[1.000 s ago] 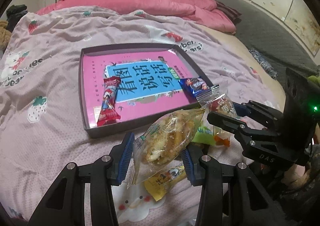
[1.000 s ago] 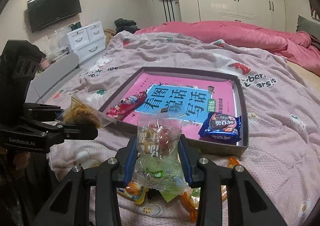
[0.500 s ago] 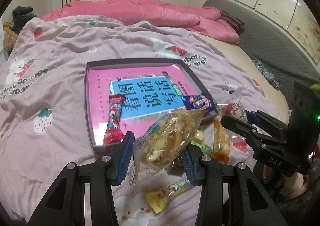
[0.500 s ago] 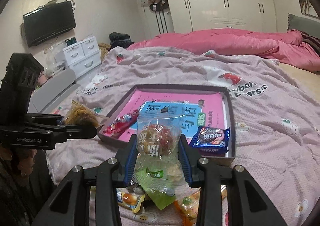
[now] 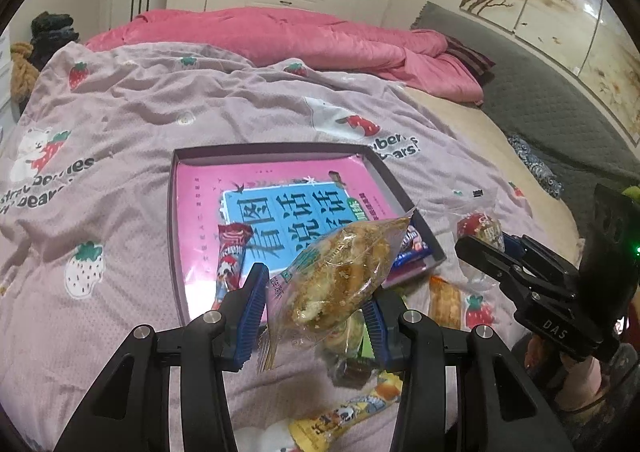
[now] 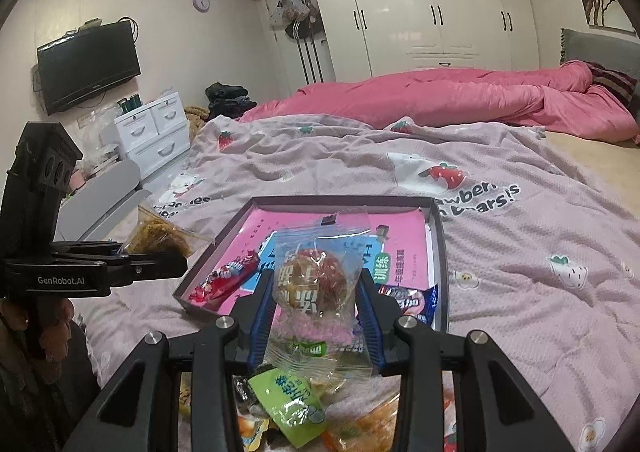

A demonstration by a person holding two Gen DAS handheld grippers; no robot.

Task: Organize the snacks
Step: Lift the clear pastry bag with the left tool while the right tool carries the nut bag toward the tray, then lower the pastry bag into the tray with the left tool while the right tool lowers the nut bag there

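Both grippers are lifting higher, carrying their packets clear of the pile toward the box [image 5: 276, 150] at 12 o'clock. The left gripper [image 5: 316, 308] is clamping a crumbly pastry packet [image 5: 340, 272]; the right gripper [image 6: 316, 316] is pinching a clear round-cake packet [image 6: 316, 284]. Only the right wrist view is showing the green sachet [image 6: 292, 400] below it.

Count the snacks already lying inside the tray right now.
2. A red wrapped bar lies near the tray's front-left edge; a blue packet sits at its front-right corner. The held bags block part of the tray floor, so another could be hidden.
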